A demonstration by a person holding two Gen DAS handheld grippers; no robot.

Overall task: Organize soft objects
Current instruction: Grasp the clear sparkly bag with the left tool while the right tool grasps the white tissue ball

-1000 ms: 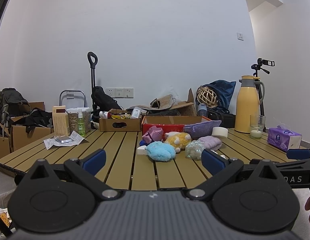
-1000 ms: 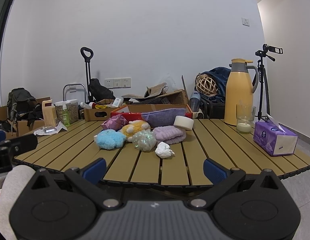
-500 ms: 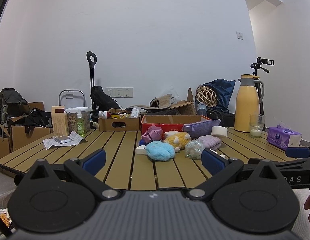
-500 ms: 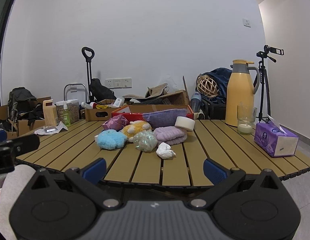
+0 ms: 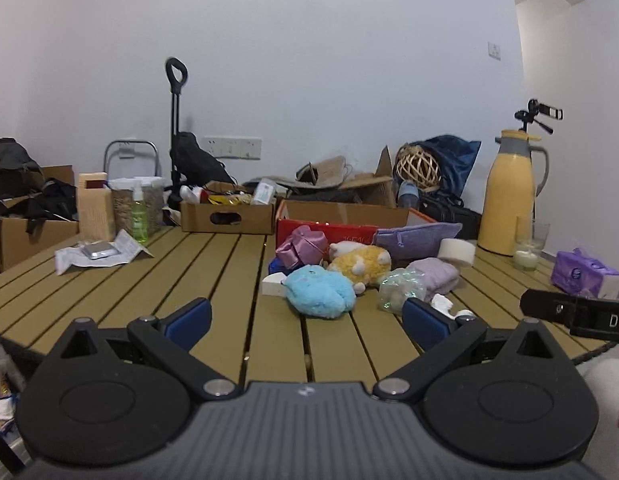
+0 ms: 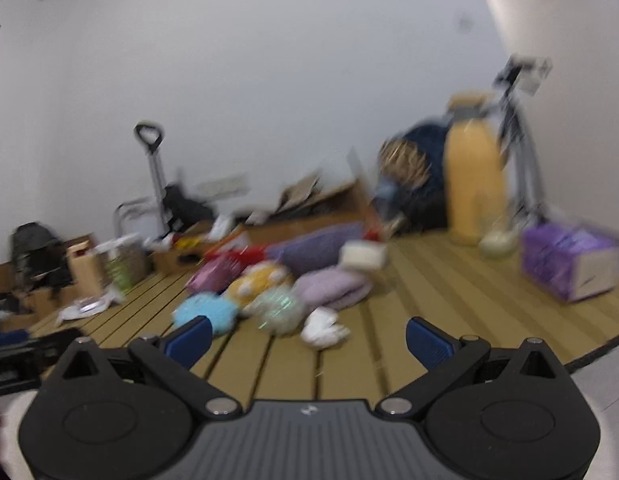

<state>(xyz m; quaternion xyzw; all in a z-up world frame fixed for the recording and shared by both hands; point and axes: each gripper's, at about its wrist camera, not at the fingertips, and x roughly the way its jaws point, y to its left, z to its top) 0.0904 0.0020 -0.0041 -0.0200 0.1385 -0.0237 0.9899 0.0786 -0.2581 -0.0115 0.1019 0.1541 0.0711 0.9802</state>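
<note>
The left gripper [image 5: 305,316] hangs over the near edge of the slatted table [image 5: 157,280], its blue-padded fingers [image 5: 188,317] spread wide and holding nothing; the blue plush [image 5: 320,290] lies just ahead of the gap, apart from both pads. Taking that blue plush as the mark, the yellow plush [image 5: 359,264] touches it behind and to the right, the pink bundle [image 5: 301,245] sits behind it by the red box [image 5: 341,232], and the folded lilac cloth [image 5: 435,274] lies further right. The right gripper [image 6: 307,338], in a blurred and tilted view, is likewise spread and empty, the same heap lying ahead of it, with the crumpled white wad [image 6: 324,327] nearest.
</note>
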